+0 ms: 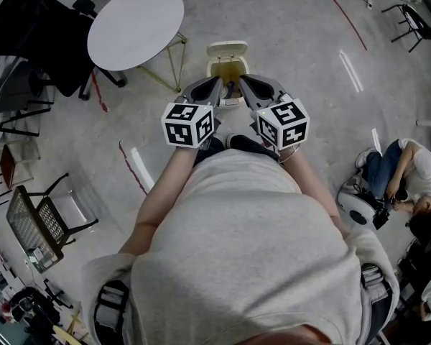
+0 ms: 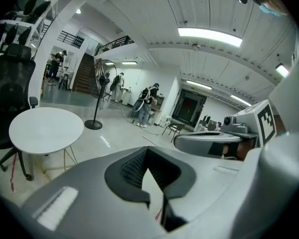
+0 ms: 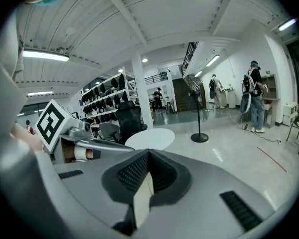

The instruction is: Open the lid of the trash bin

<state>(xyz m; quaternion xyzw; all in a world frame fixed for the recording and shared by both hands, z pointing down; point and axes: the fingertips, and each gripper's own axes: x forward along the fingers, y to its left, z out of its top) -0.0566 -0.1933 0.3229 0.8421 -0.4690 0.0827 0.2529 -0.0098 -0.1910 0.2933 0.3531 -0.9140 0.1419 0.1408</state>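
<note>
Head view: the trash bin [image 1: 227,69] stands on the floor just beyond both gripper tips. Its white lid [image 1: 227,49] is tipped back over a yellowish inside. The left gripper [image 1: 218,83] and right gripper [image 1: 243,80] point at it side by side, and a round white table [image 1: 136,26] stands to its left.

Left gripper view: the camera looks level across the hall, so only the table [image 2: 46,128] shows, not the bin. The left gripper's [image 2: 148,149] jaws meet at the tips, holding nothing.

Right gripper view: the right gripper's [image 3: 148,153] jaws are likewise pressed together and hold nothing. The table [image 3: 150,138] lies beyond.
</note>
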